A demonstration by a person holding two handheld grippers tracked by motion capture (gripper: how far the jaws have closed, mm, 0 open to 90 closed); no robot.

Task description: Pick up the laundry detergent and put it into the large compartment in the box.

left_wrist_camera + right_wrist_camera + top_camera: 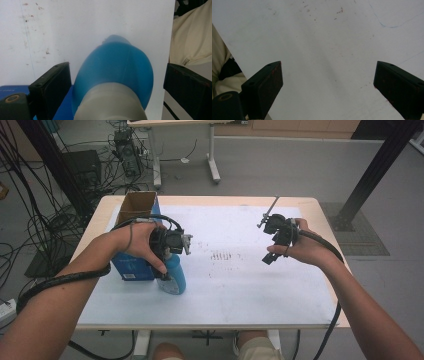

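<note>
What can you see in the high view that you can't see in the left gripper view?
The high view takes in the open cardboard box behind the blue bottle, the right gripper held over the white mat, and both forearms. The left gripper view brings its own two black jaws wide apart around the bottle's grey neck, not touching it. Both share the bottle and the white mat.

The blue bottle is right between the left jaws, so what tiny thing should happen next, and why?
Probably close the left gripper on the blue bottle. Its jaws stand wide on either side of the bottle, with gaps showing, so nothing grips it yet. The right gripper is open over bare white table sheet.
</note>
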